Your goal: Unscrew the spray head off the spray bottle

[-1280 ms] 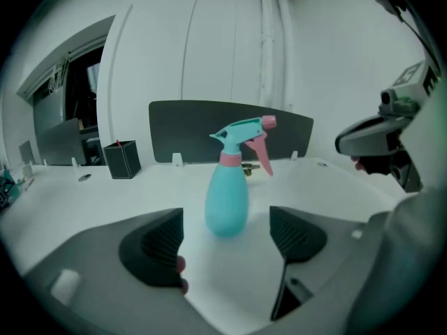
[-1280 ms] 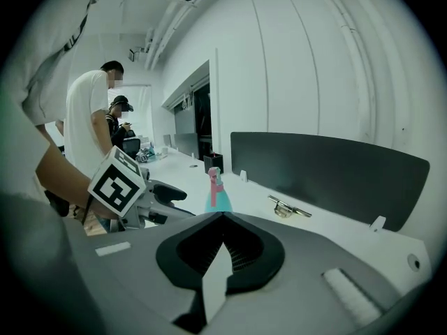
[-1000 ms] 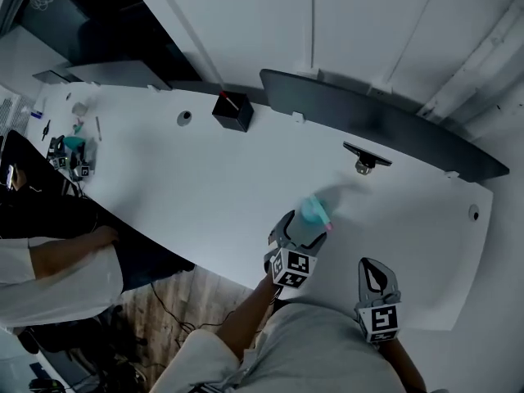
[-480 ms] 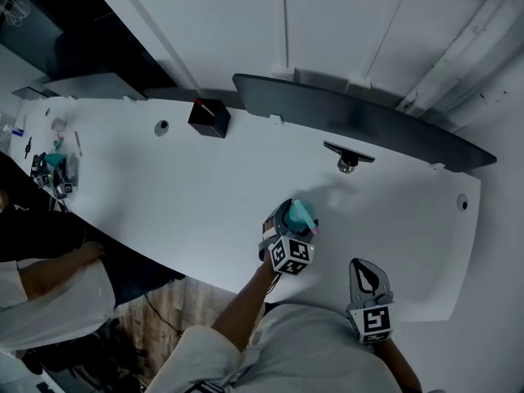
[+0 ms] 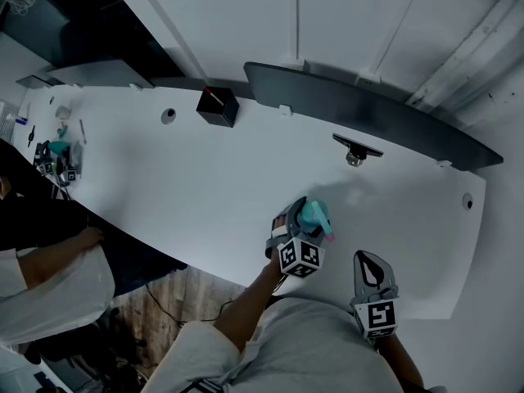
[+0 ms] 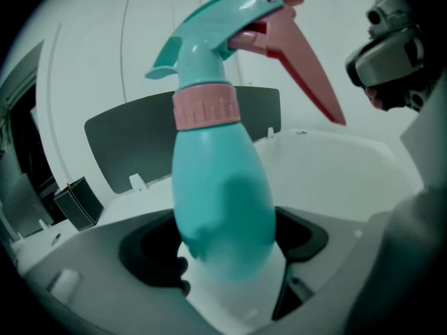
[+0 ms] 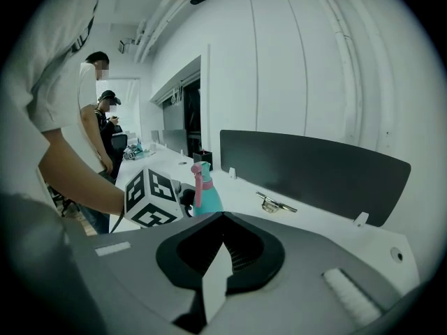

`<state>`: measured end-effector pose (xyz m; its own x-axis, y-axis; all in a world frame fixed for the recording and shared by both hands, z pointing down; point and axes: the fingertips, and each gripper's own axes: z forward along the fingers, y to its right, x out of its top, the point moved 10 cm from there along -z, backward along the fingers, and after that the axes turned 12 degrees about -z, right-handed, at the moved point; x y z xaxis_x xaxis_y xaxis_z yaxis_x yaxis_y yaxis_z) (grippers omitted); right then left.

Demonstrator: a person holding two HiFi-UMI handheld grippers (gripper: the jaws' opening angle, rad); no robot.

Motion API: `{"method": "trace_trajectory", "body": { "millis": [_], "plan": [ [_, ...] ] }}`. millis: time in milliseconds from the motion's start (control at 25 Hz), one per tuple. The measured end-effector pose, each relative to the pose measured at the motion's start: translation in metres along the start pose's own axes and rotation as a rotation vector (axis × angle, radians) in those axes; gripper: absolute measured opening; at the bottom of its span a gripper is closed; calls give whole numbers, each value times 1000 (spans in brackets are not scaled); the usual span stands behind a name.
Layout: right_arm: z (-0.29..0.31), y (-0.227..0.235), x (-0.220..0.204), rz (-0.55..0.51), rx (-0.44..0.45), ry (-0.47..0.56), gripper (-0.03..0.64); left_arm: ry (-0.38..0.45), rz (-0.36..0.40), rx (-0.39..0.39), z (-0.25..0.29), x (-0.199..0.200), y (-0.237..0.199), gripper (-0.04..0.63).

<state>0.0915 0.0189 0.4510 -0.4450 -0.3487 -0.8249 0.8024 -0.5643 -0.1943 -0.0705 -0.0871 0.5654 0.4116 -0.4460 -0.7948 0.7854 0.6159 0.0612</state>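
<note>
- Head view: the spray bottle [image 5: 314, 216] is near the front edge of the white worktop [image 5: 205, 187], right of the middle. It sits between the jaws of the left gripper [image 5: 306, 213].
- Left gripper view: the teal body of the bottle fills the gap. The jaws stand wide and have just been closing, with a pad against each side of the body, so the bottle is held.
- This view alone shows the detail up top. The spray head [image 6: 222, 21] is on the bottle, a pink collar [image 6: 206, 107] sits under it, and the pink trigger [image 6: 309, 70] slants down to the right.
- Right gripper [image 5: 372, 264], head view: over the front edge, just right of the left gripper and clear of the bottle.
- Right gripper view: its jaws are together with nothing between them.
- This view also shows the bottle from the side, roughly upright, beside the marker cube [image 7: 155, 197] of the left gripper. The gripper body hides the bottle's base.
- Two people [image 7: 98, 110] at the far end of the worktop show in the right gripper view only.
- Head view, back edge: a black box [image 5: 218, 106] sits left of a dark screen [image 5: 368, 121]. A metal fitting [image 5: 355, 151] lies just in front of the screen.
- Head view, left end: a cluster of small items [image 5: 57, 158], too small to identify.
</note>
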Motion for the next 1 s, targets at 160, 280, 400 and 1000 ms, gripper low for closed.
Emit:
{"method": "trace_trajectory", "body": {
  "millis": [160,280,400,1000],
  "plan": [
    [-8,6,8,122,103,51,2,-35,82,34,-30,8,10,396],
    [-13,17,19,268,264,100,205,-99,180,75,-48,12,20,396],
    [-23,27,34,333,367,148,351,-173,312,133,-61,15,33,396],
    [-38,45,32,281,426,72,172,-207,560,275,-83,46,105,396]
  ]
}}
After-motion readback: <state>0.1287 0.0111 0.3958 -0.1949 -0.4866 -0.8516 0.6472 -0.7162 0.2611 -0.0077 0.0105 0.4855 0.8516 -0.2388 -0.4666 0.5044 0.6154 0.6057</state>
